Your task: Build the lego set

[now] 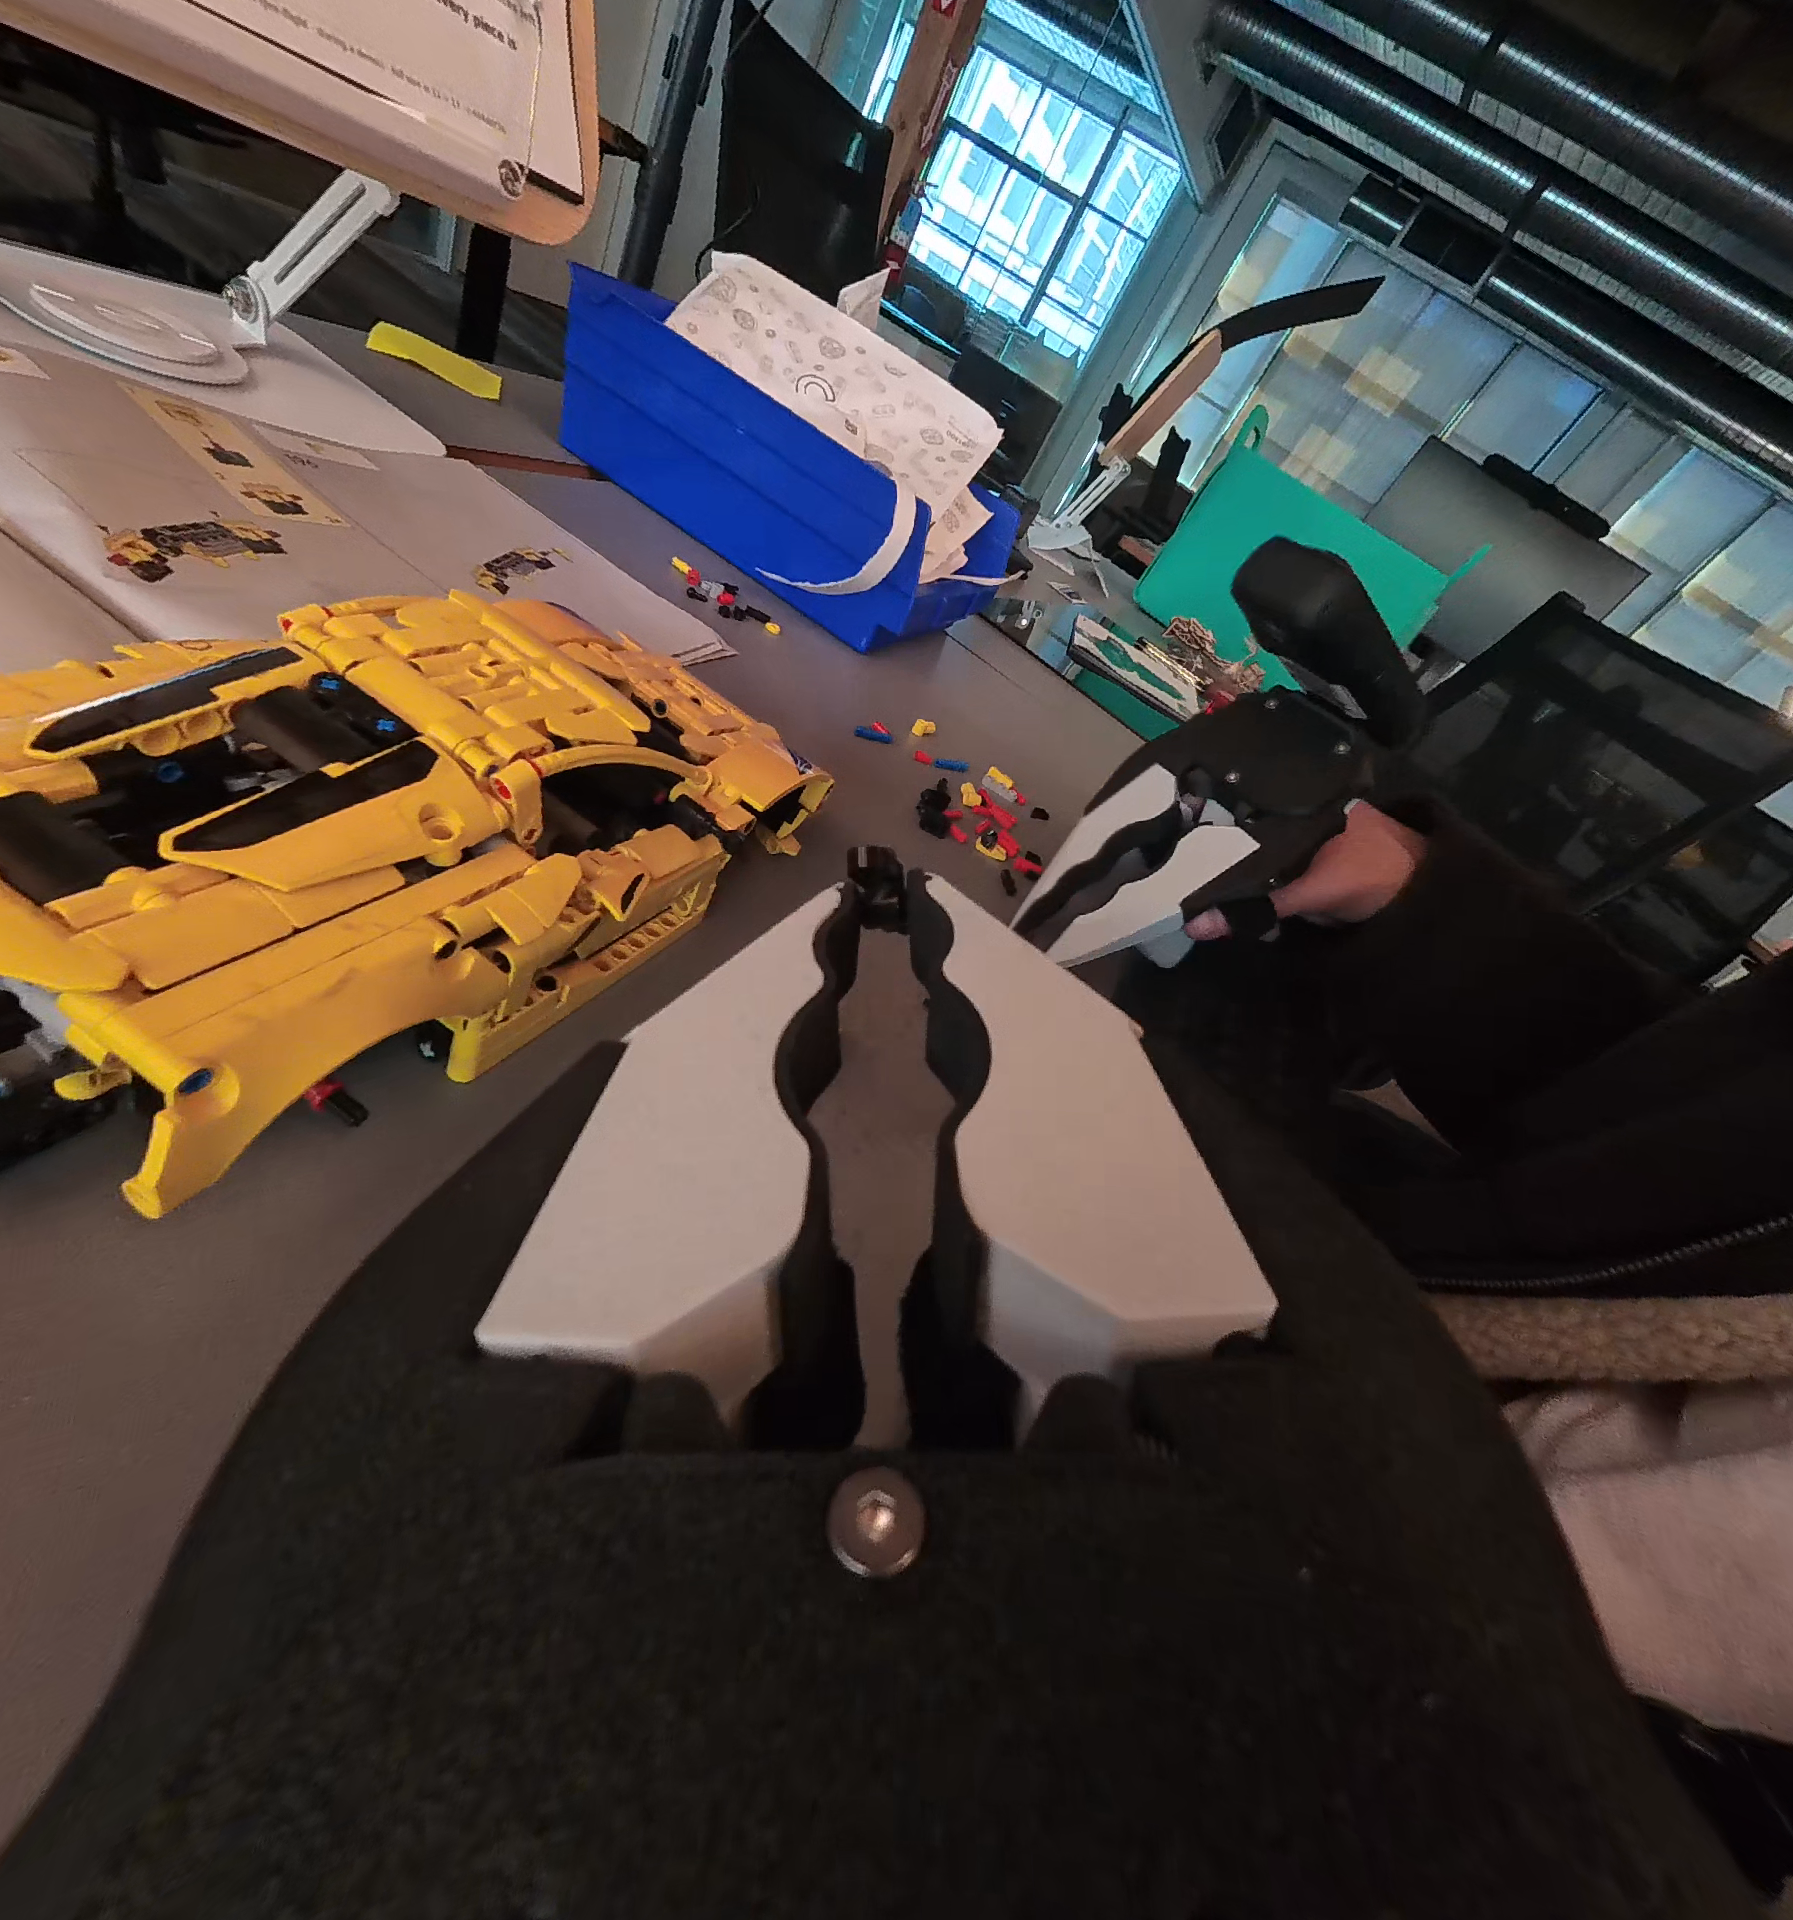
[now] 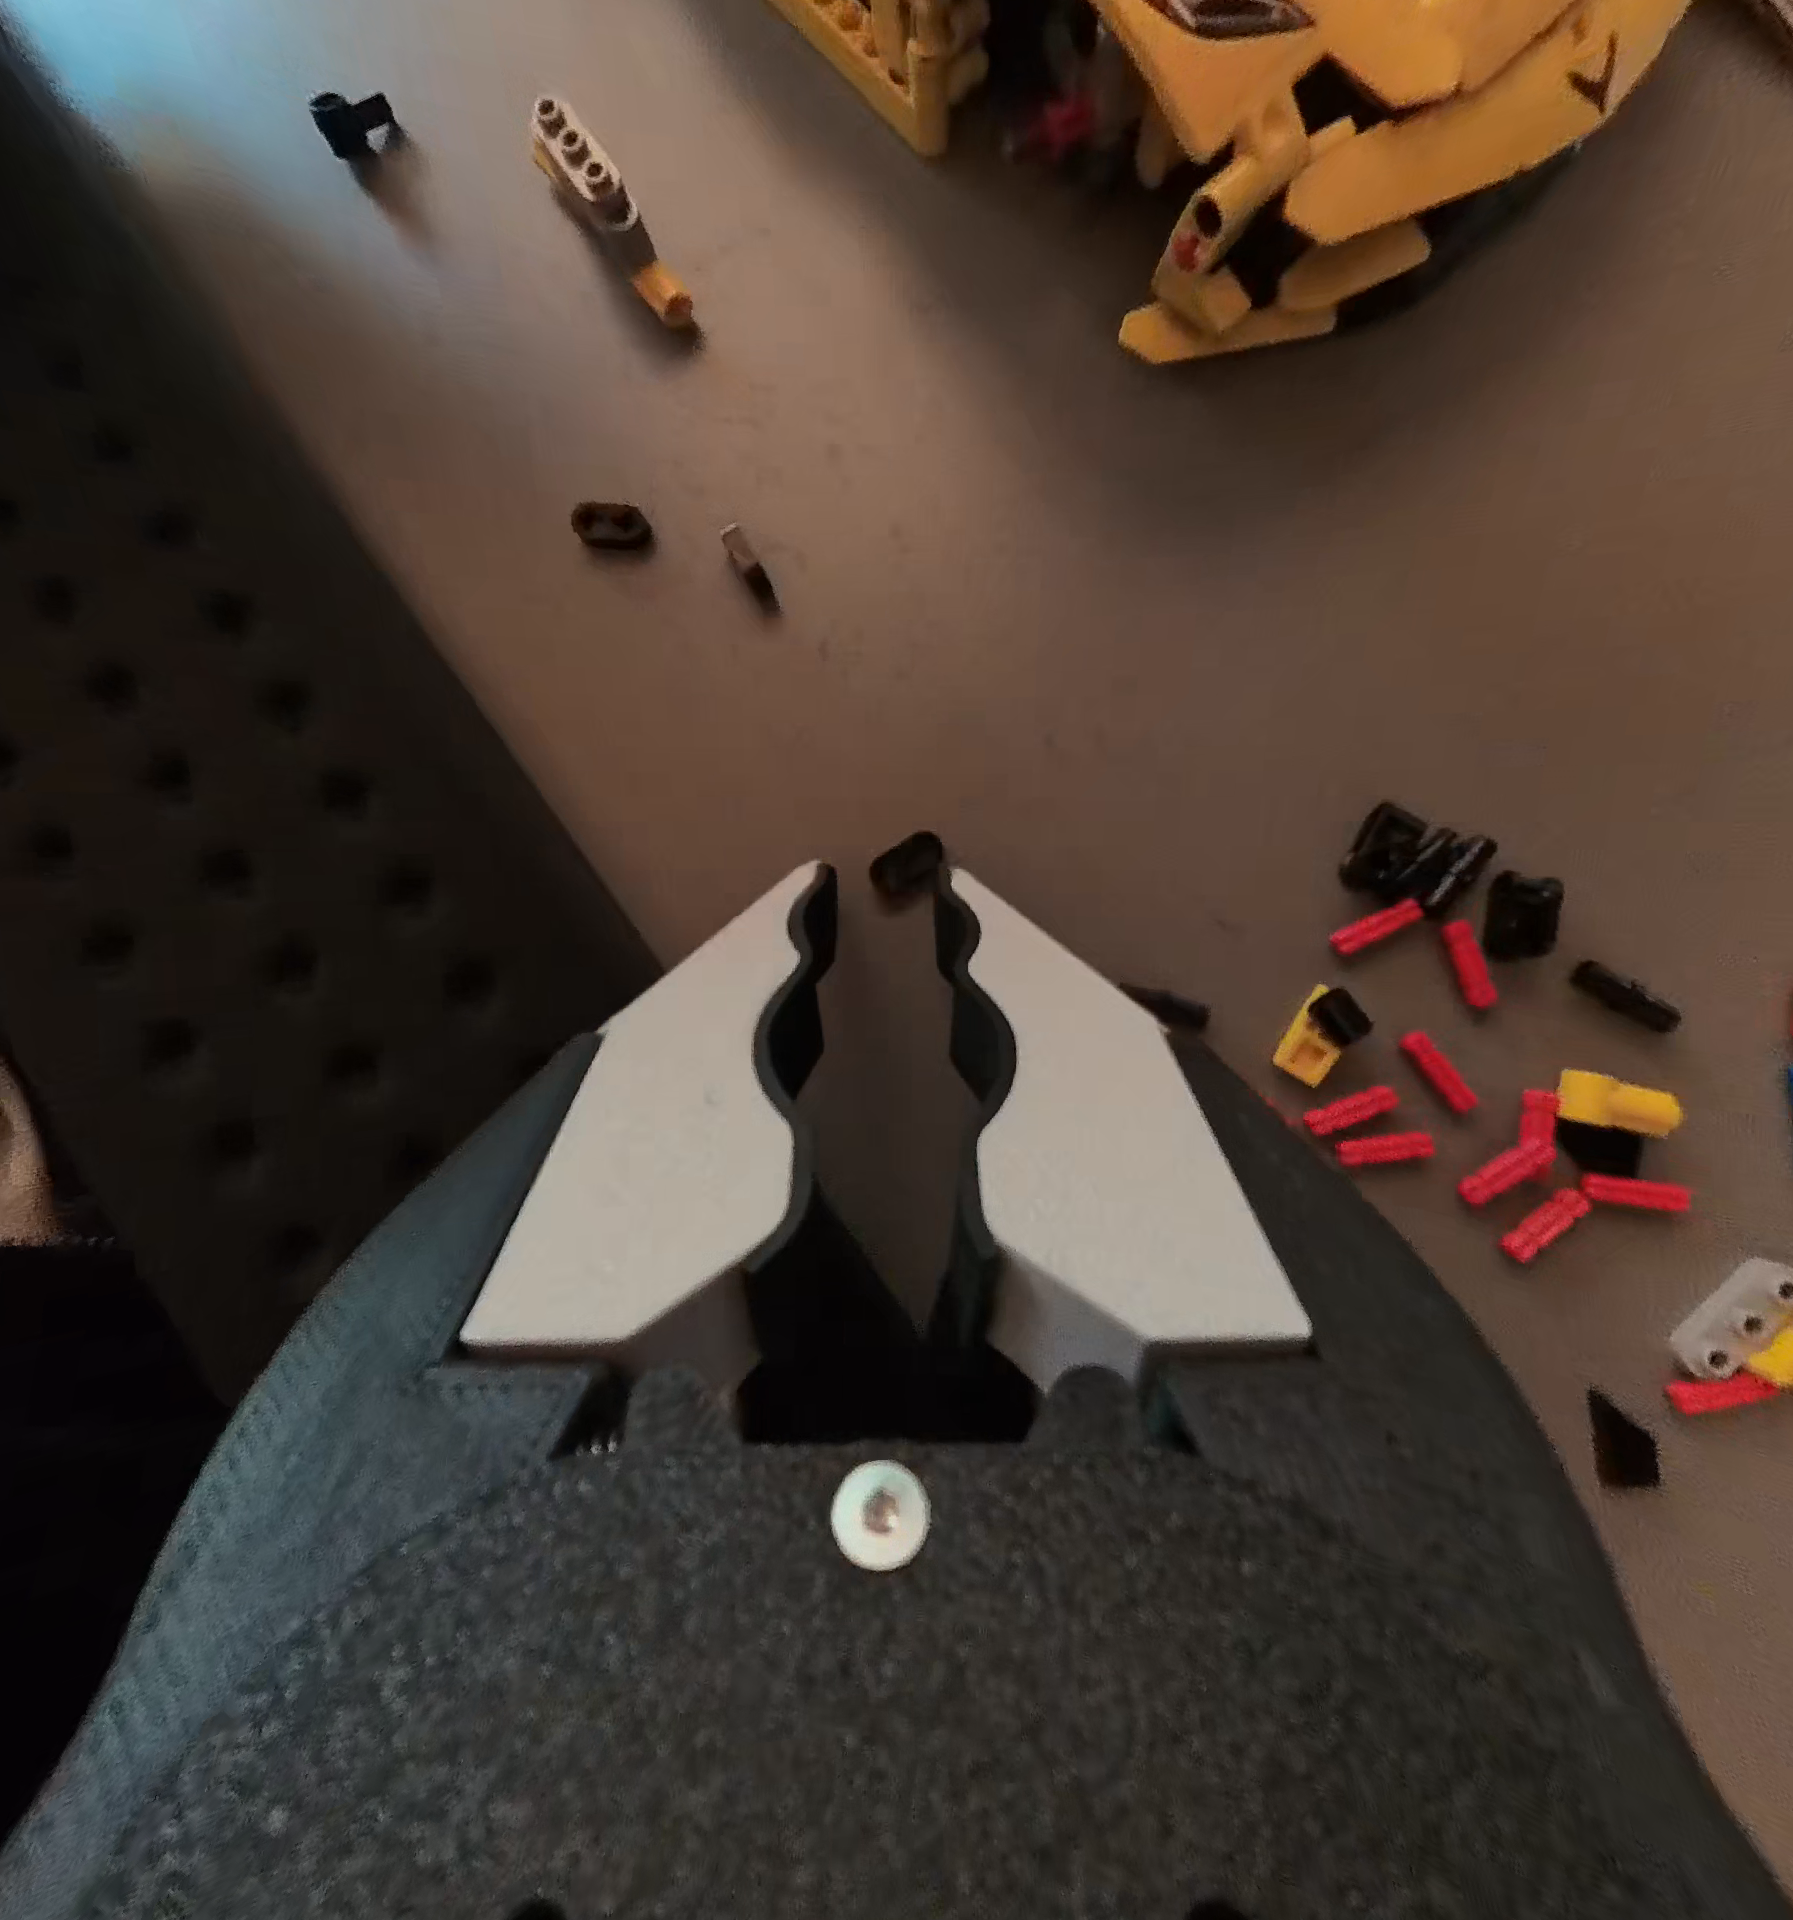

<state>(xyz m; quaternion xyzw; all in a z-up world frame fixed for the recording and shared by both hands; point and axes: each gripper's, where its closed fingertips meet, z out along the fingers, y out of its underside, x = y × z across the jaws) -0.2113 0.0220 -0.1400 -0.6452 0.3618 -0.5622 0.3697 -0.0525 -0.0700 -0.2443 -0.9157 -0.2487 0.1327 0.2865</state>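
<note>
The yellow lego car [image 1: 352, 821] lies on the grey table, left of my left gripper; its nose also shows in the right wrist view [image 2: 1391, 177]. My left gripper [image 1: 879, 896] is shut on a small black piece [image 1: 874, 871] at its fingertips, held above the table near the car's front. My right gripper [image 2: 887, 878] is open a little and points down at the table. A small black pin [image 2: 907, 865] lies right at its right fingertip, not clamped. In the left wrist view the right gripper [image 1: 1043, 935], held by a hand, is just right of mine.
A pile of red, black, yellow and blue pieces [image 2: 1494, 1101] lies right of the right gripper and shows in the left wrist view [image 1: 975, 810]. A grey beam with a yellow pin [image 2: 601, 197] and small black parts [image 2: 611, 525] lie ahead. A blue bin [image 1: 746, 478] and an instruction booklet [image 1: 248, 499] stand behind. Tip to tip, the grippers are about 20 cm apart.
</note>
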